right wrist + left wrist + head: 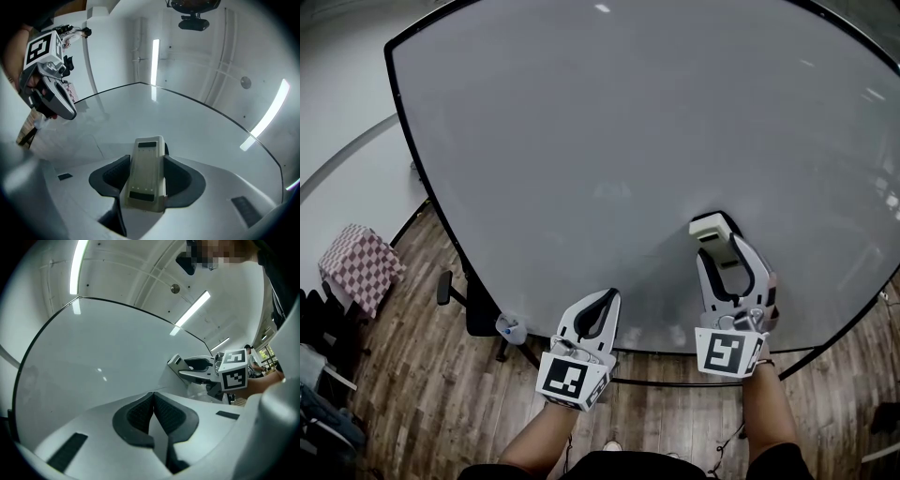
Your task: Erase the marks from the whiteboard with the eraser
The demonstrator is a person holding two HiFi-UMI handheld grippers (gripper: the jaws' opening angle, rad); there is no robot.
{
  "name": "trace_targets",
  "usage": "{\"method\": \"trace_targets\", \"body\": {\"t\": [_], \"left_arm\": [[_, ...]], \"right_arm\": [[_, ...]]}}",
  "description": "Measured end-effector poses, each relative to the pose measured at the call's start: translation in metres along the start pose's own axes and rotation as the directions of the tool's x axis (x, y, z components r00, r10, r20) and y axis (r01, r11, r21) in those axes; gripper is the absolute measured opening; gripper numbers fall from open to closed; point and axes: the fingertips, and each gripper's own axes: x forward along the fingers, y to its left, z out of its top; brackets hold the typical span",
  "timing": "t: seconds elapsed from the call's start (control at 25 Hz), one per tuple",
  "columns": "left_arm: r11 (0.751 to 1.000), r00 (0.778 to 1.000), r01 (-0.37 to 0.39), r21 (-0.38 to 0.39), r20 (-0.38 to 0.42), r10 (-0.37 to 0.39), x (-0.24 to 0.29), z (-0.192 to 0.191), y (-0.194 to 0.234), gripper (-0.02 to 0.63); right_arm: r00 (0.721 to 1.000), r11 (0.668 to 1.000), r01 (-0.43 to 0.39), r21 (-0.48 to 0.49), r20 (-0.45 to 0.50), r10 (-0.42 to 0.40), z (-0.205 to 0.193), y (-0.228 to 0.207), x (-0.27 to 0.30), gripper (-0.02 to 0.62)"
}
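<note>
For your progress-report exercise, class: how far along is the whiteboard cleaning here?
Done: the large white whiteboard shows no dark marks, only faint smudges. In hand: the right gripper clamps the cream plastic eraser, held up to the board. The left gripper is shut and empty. Remaining: possibly wiping those faint smudges.

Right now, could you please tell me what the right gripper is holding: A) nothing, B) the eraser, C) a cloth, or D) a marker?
B: the right gripper view shows the right gripper shut on the cream eraser, which stands lengthwise between its jaws.
</note>
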Motion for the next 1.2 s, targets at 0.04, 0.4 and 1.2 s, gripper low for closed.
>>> {"method": "trace_targets", "body": {"t": [0.04,0.4,1.2], "left_arm": [[1.000,1.000,-0.005,0.000,-0.002,0.005,0.002,0.002,-0.003,0.020],[1.000,1.000,-0.023,0.013,-0.018,0.023,0.006,0.014,-0.008,0.019],[0.989,0.990,-0.141,0.039,-0.012,0.141,-0.041,0.007,0.079,0.020]], "right_arm": [[1.000,1.000,-0.004,0.011,0.002,0.004,0.000,-0.001,0.000,0.245],[0.999,0.997,-0.038,0.065,0.020,0.037,0.007,0.016,0.002,0.245],[0.944,0.945,-0.326,0.039,0.074,0.323,0.058,0.204,0.031,0.245]]}}
